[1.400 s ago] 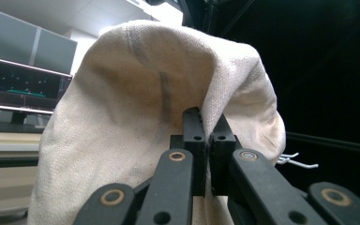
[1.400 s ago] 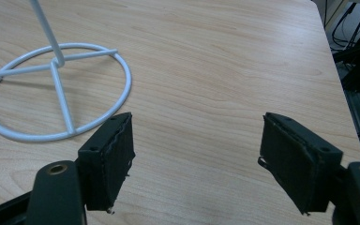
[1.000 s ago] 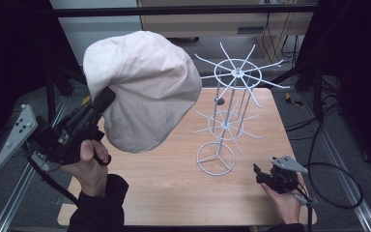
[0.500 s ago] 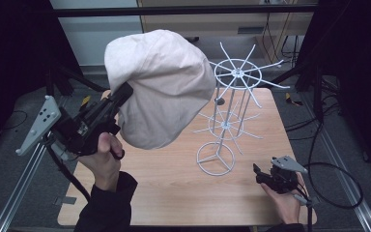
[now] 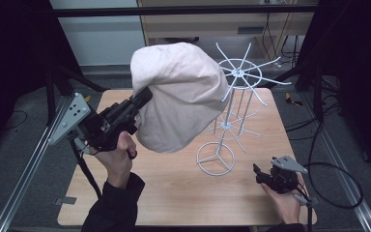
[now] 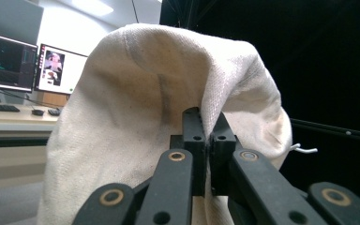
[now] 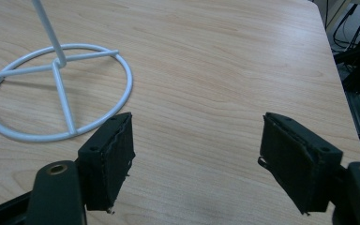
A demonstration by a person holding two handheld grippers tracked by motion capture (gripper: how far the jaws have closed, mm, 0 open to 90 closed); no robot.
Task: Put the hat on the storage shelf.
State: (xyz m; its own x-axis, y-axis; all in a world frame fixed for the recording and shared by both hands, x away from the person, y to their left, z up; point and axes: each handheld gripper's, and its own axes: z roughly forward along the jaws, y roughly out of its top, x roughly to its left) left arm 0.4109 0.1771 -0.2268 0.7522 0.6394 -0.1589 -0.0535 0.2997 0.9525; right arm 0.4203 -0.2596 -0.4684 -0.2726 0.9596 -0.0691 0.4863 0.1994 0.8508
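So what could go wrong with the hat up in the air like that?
The left claw pinches only a thin bit of the beige cap, so the cap might slip out. The cap also hangs close to the white wire rack; it could snag a prong and tip the rack. The right claw is open near the rack's base, not steadying it.

Coarse matt cream cloth hat [image 6: 145, 108]; glossy white wire stand [image 5: 232, 104]; smooth pale-wood table [image 7: 206, 70].

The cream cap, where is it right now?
In the high view the cream cap is held up above the table's left-centre, pinched by the left gripper, its crown reaching the top ring of the white wire stand on its right.
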